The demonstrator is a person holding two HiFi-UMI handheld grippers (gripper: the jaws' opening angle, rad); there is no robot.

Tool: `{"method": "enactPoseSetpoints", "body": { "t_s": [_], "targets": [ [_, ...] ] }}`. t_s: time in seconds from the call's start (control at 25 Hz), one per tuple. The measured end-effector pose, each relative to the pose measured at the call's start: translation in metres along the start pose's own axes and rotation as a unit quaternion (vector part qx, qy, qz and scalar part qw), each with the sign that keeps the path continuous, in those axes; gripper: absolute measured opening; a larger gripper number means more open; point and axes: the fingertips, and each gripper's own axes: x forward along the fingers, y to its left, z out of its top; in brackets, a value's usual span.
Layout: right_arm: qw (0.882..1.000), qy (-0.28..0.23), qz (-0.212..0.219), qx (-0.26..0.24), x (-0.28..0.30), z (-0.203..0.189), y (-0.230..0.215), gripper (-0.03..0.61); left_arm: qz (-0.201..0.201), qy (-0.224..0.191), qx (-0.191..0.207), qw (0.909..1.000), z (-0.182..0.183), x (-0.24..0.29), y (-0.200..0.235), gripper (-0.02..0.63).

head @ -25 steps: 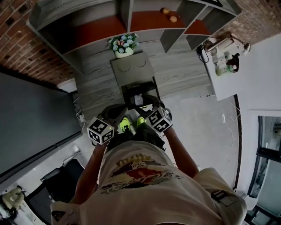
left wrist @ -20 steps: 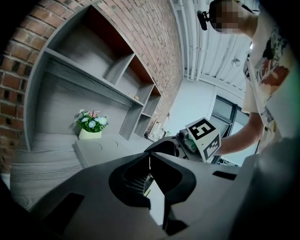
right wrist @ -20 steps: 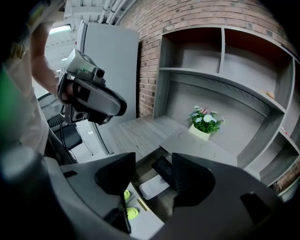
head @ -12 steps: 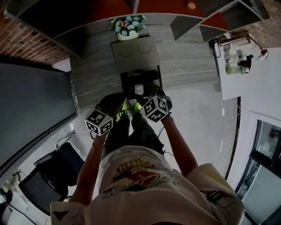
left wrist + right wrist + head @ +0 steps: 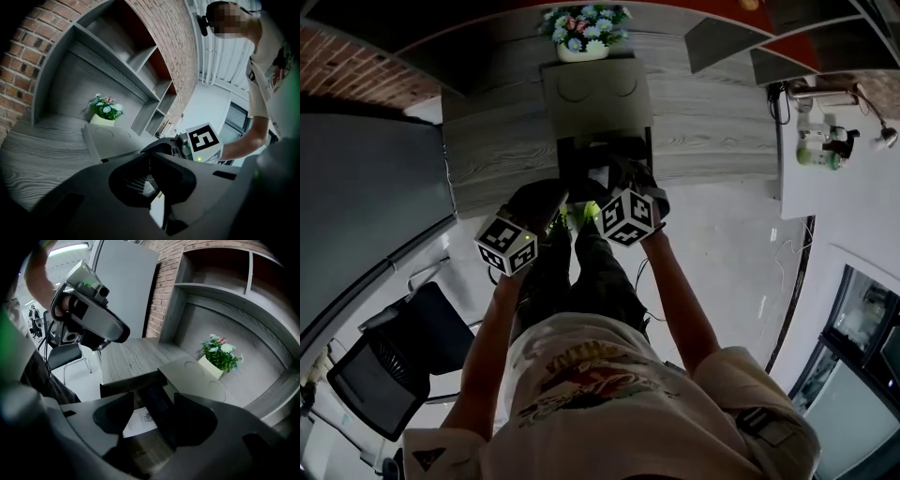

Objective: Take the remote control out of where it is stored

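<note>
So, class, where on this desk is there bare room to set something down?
Bare wood lies left of the box, out to the desk's left edge, and right of it toward the shelf divider. Crowded: the open drawer, holding remote and paper, and behind the box, the flower pot.

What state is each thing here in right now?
Drawer: pulled open.
Remote control: lying inside the drawer, untouched.
Right gripper: open, fingers have just been opening; remote in line between them, not gripped.
Left gripper: shut, empty.
Potted flowers: upright.
</note>
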Motion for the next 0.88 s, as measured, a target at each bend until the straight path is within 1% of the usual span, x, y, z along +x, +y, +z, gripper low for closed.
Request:
{"method": "enactPoseSetpoints", "body": {
  "t_s": [0.24, 0.44, 0.64, 0.88],
  "targets": [
    [0.999, 0.014, -0.003, -0.032, 0.016, -0.006, -0.005, 0.27, 0.012, -0.01, -0.01, 0.9998, -0.003, 0.001, 0.011, 0.008],
    [0.998, 0.029, 0.006, -0.051, 0.03, -0.012, -0.005, 0.282, 0.018, -0.016, -0.021, 0.9995, -0.007, -0.003, 0.015, 0.008],
    [0.998, 0.043, 0.015, -0.052, 0.041, -0.018, -0.006, 0.282, 0.025, -0.018, -0.028, 0.9991, -0.012, -0.009, 0.019, 0.008],
    [0.997, 0.045, 0.018, -0.053, 0.045, -0.019, -0.006, 0.282, 0.027, -0.021, -0.03, 0.9989, -0.012, -0.014, 0.025, 0.008]
  ]
}}
